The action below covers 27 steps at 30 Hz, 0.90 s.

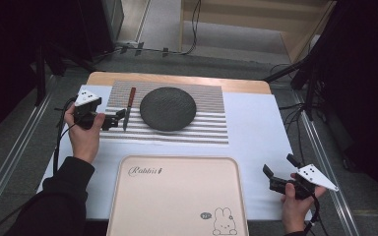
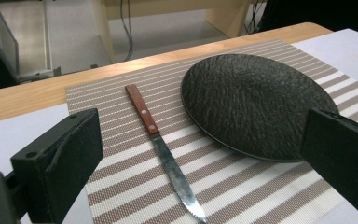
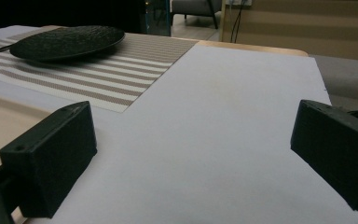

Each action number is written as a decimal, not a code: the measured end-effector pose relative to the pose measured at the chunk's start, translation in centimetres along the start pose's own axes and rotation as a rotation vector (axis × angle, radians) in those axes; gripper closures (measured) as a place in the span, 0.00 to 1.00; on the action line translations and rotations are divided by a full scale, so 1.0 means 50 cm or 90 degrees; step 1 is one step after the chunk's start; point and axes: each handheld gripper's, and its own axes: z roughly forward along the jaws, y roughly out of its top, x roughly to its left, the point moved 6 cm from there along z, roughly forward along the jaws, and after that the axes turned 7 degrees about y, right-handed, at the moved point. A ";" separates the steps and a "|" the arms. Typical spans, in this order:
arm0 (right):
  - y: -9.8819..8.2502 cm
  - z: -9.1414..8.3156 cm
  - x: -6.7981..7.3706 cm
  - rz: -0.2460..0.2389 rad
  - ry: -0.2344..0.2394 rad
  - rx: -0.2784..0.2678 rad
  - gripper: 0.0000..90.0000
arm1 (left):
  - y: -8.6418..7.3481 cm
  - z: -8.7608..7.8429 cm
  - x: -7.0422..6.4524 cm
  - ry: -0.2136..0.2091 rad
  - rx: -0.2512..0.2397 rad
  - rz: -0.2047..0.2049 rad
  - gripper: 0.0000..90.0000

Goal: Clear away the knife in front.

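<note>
One knife (image 1: pixel 129 107) with a wooden handle lies on one striped placemat (image 1: pixel 211 130) at the desk's far edge, just left of one dark round plate (image 1: pixel 168 108). Left gripper (image 1: pixel 112 119), jaws wide apart, empty, sits just beside the knife's blade. Right gripper (image 1: pixel 277 171), also wide and empty, hangs near the right edge. One pink tray (image 1: pixel 177 196) occupies the near edge.

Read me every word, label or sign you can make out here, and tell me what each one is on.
"Rabbit": cursive script near the top left corner of the pink tray, in the high view.
A small round dark badge beside the rabbit drawing at the tray's lower right: too small to read.
The knife, dark plate and striped placemat show no lettering.
</note>
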 end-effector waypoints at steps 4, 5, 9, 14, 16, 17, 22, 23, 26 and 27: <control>0.000 0.000 0.000 -0.002 0.000 0.002 0.00 | 0.008 0.017 0.004 -0.005 0.009 -0.011 0.05; 0.000 0.000 0.000 -0.002 0.000 0.002 0.00 | 0.011 0.021 0.006 0.000 0.009 -0.013 0.05; 0.000 0.000 0.000 -0.001 -0.002 0.001 0.00 | 0.018 0.041 0.012 0.011 0.026 -0.013 0.08; 0.000 0.000 0.000 -0.002 0.000 0.002 0.00 | 0.027 0.064 0.017 0.016 0.043 -0.016 0.14; -0.001 0.000 0.000 -0.001 -0.001 0.002 0.00 | 0.029 0.074 0.017 0.014 0.053 -0.017 0.15; 0.000 0.000 0.000 -0.001 -0.002 0.002 0.00 | 0.029 0.079 0.017 0.013 0.057 -0.017 0.16; -0.001 0.001 0.000 0.000 -0.002 0.003 0.00 | 0.028 0.111 0.022 0.015 0.092 -0.025 0.25; -0.001 0.001 0.000 0.000 -0.002 0.003 0.00 | 0.027 0.119 0.024 0.019 0.103 -0.030 0.27; -0.001 0.001 0.000 0.000 -0.002 0.004 0.00 | 0.027 0.137 0.025 0.018 0.122 -0.034 0.32; -0.001 0.001 -0.001 0.000 -0.001 0.003 0.00 | 0.027 0.143 0.025 0.015 0.129 -0.032 0.33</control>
